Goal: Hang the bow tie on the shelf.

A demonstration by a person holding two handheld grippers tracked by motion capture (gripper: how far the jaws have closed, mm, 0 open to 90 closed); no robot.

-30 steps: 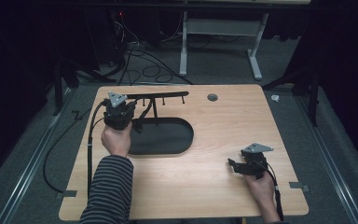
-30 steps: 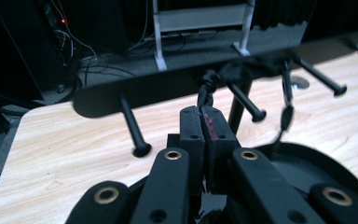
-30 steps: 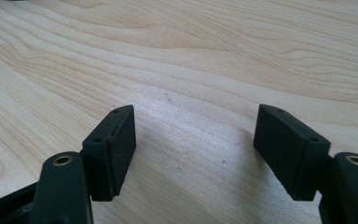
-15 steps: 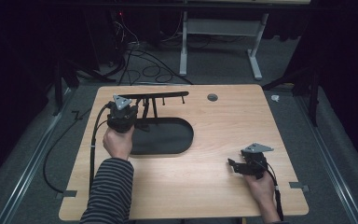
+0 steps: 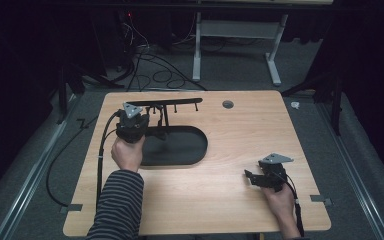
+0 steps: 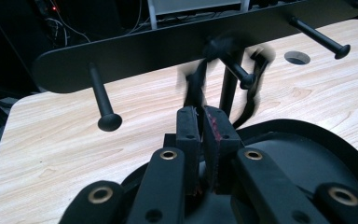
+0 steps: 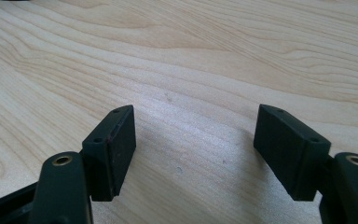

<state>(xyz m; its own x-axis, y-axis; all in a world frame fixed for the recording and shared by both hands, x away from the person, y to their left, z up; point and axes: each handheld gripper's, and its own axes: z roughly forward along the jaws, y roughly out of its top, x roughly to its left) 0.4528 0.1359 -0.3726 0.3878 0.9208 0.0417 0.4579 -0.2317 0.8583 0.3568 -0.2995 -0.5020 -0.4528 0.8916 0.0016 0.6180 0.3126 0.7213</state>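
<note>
Thin black strap point(image 6: 196, 88), dark and blurred, loops up to the middle peg point(image 6: 237, 73) of the black rack point(image 5: 166, 104) standing on its oval base point(image 5: 177, 145) near the desk's point(image 5: 220, 200) far-left corner. Your left gripper point(image 6: 201, 122) has its jaws clenched on the strap's lower end, just under the bar. Risk, as I judge it: pull sideways and the strap slides off the peg head, or drags the light rack over. 3 pegs visible. Your right gripper point(image 5: 261, 178) rests released, jaws wide apart over bare wood near the near-right corner.
</note>
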